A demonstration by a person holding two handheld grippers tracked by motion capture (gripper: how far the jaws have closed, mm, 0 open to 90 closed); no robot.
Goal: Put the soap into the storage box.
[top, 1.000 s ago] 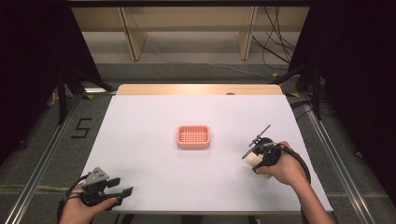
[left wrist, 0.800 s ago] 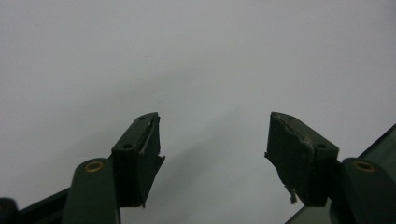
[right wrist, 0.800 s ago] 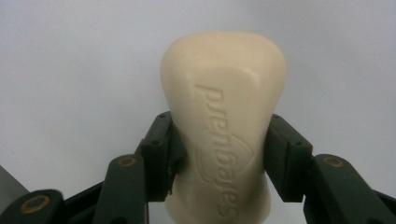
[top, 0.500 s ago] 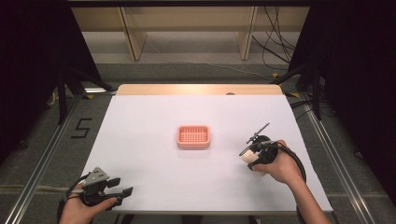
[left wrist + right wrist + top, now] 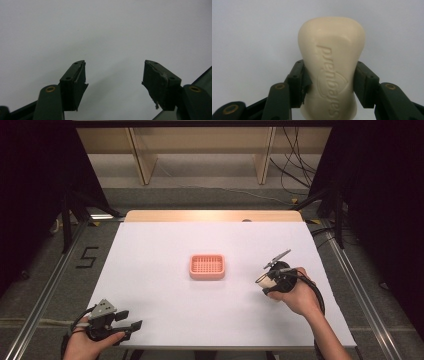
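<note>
While one soap bar (image 5: 331, 67) sits clamped, one pink dish (image 5: 206, 266) lies apart.

Soap bar (image 5: 331, 75), cream colour: embossed brand word "Safeguard" runs along its face, seen upside-down/sideways in the right gripper view, with an embossed shield-like outline around the middle of the word. The bar sits between the jaws of the right gripper (image 5: 329, 82).

Floor (image 5: 60, 270) left of the worktop: a dark "5" mark (image 5: 88, 257), readable in the high view.

No other text readable; nothing legible in the left gripper view.
</note>
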